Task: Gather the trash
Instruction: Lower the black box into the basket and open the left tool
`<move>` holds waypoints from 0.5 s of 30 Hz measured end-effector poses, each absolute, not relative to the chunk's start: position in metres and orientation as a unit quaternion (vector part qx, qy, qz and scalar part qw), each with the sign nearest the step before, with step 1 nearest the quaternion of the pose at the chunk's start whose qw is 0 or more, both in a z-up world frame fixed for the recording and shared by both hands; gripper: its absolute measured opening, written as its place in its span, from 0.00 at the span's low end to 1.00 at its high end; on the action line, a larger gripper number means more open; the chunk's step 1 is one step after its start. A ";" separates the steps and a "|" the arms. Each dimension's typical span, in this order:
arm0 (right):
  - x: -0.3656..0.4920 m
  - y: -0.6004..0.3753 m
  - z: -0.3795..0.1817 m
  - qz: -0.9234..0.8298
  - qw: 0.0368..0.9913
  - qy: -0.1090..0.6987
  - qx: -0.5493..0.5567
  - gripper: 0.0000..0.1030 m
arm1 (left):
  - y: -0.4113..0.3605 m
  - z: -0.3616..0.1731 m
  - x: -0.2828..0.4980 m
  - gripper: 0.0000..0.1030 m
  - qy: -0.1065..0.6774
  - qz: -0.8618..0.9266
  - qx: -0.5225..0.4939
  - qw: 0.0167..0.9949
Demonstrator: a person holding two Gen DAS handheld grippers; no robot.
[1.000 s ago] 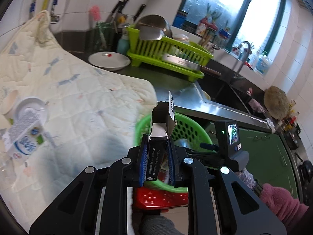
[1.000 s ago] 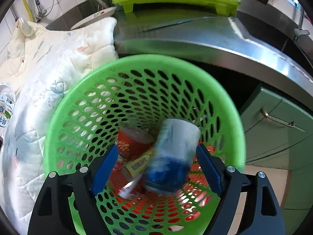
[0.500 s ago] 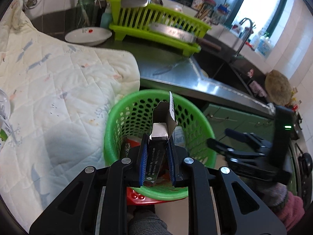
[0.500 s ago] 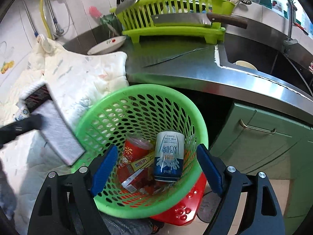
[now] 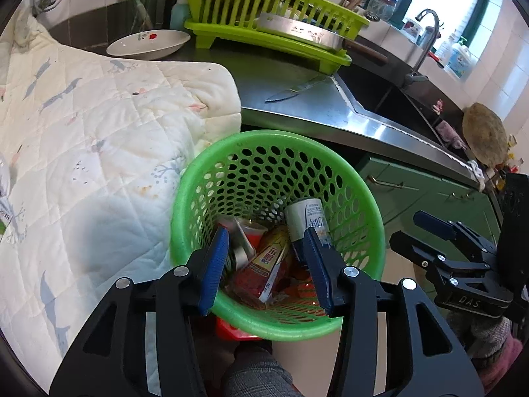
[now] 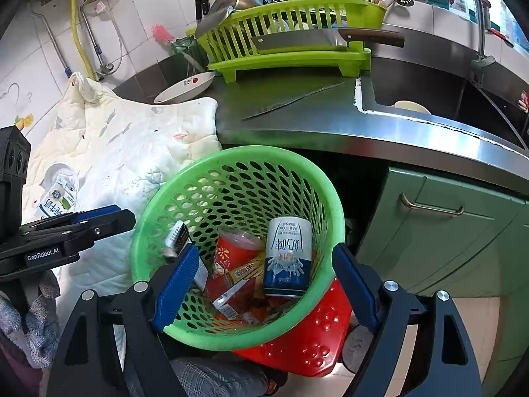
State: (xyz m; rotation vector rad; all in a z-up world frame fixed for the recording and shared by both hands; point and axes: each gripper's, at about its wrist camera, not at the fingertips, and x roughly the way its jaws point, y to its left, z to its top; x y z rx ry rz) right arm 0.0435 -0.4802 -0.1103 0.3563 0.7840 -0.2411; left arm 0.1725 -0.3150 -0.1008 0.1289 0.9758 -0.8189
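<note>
Green perforated basket (image 5: 347, 178) sat mid-frame under the left gripper (image 5: 269, 266), whose jaws were opening with nothing between them; the right gripper (image 6: 267, 286) hung open above it. Inside lay one blue-and-white can (image 6: 289, 261), one red cup (image 6: 233, 253), one small grey box (image 6: 177, 236) and some wrappers.

The right tool (image 6: 264, 289) hangs open over the green basket (image 6: 297, 168), nothing between its pads. Inside lie a can (image 6: 287, 258), a red cup (image 6: 231, 254) and wrappers. A knife (image 6: 291, 99) rests on the surface (image 6: 413, 129).
</note>
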 end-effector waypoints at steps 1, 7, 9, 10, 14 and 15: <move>0.042 -0.479 -0.109 -0.116 0.902 0.378 0.172 0.77 | -0.310 -0.098 0.171 0.46 0.452 -0.382 0.058 0.804; 0.037 -0.466 -0.100 -0.109 0.908 0.369 0.167 0.77 | -0.278 -0.080 0.161 0.46 0.438 -0.366 0.049 0.820; 0.037 -0.461 -0.097 -0.103 0.909 0.368 0.164 0.77 | -0.265 -0.075 0.158 0.46 0.431 -0.356 0.047 0.828; 0.038 -0.457 -0.095 -0.099 0.911 0.367 0.162 0.77 | -0.256 -0.072 0.158 0.46 0.429 -0.350 0.045 0.832; 0.042 -0.437 -0.089 -0.082 0.915 0.364 0.155 0.77 | -0.222 -0.066 0.156 0.46 0.425 -0.327 0.032 0.844; 0.043 -0.432 -0.088 -0.078 0.916 0.364 0.153 0.77 | -0.217 -0.065 0.156 0.46 0.424 -0.322 0.030 0.846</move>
